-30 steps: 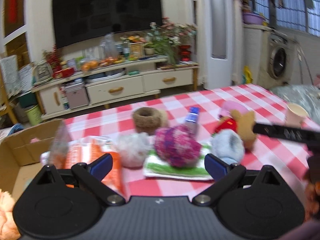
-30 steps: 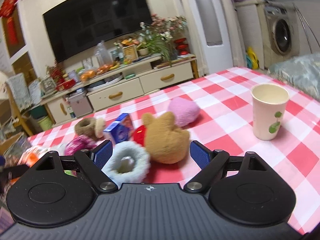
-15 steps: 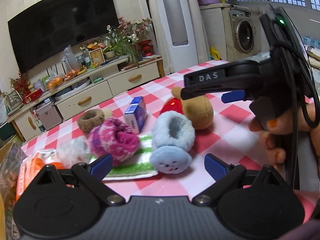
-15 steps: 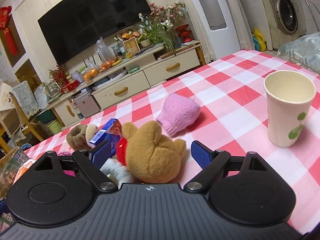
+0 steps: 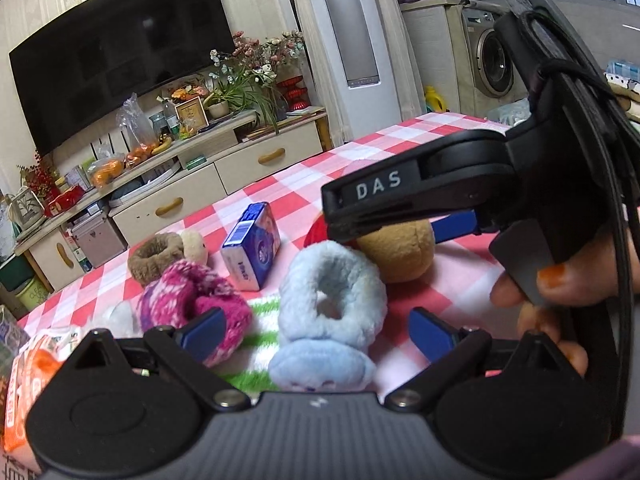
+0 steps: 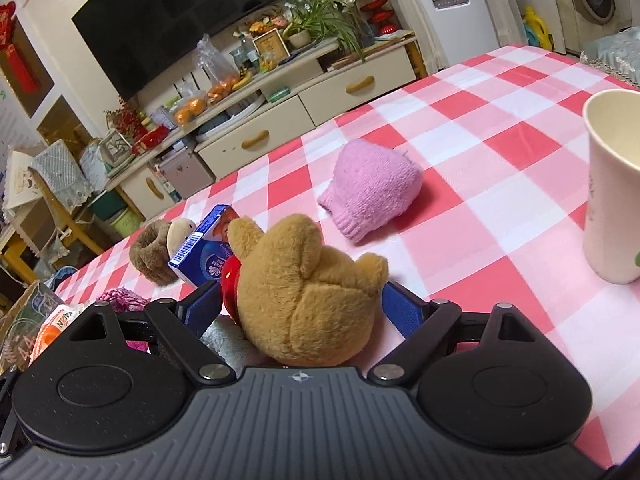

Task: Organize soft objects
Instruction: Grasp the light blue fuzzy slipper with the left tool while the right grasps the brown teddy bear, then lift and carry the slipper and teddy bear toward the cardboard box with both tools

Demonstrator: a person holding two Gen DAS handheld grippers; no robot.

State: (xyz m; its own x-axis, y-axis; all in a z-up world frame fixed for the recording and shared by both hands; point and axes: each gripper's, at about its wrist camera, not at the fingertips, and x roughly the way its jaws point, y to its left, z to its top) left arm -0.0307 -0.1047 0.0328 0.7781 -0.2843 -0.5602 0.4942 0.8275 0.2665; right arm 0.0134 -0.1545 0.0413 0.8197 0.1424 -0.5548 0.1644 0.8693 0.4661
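A light blue plush slipper (image 5: 332, 304) lies on a green and white cloth (image 5: 262, 322), between the fingers of my open left gripper (image 5: 316, 332). To its left sits a magenta knitted piece (image 5: 188, 300), with a brown plush ring (image 5: 154, 254) behind it. A brown teddy bear (image 6: 308, 292) with a red part lies between the blue pads of my open right gripper (image 6: 302, 309). They stand close to its sides without squeezing it. In the left wrist view that gripper's black finger (image 5: 376, 192) reaches over the teddy bear (image 5: 400, 248). A pink knitted mitten (image 6: 372, 192) lies beyond.
A blue carton (image 5: 252, 252) stands upright among the soft things. A paper cup (image 6: 612, 188) stands at the right on the red-checked tablecloth (image 6: 480, 128). An orange packet (image 5: 28, 368) lies at the left edge. A hand (image 5: 560, 288) holds the right gripper.
My left gripper swung right from the box side, bringing the blue slipper between its fingers. My right gripper moved forward until its fingers flank the teddy bear. Both stayed open.
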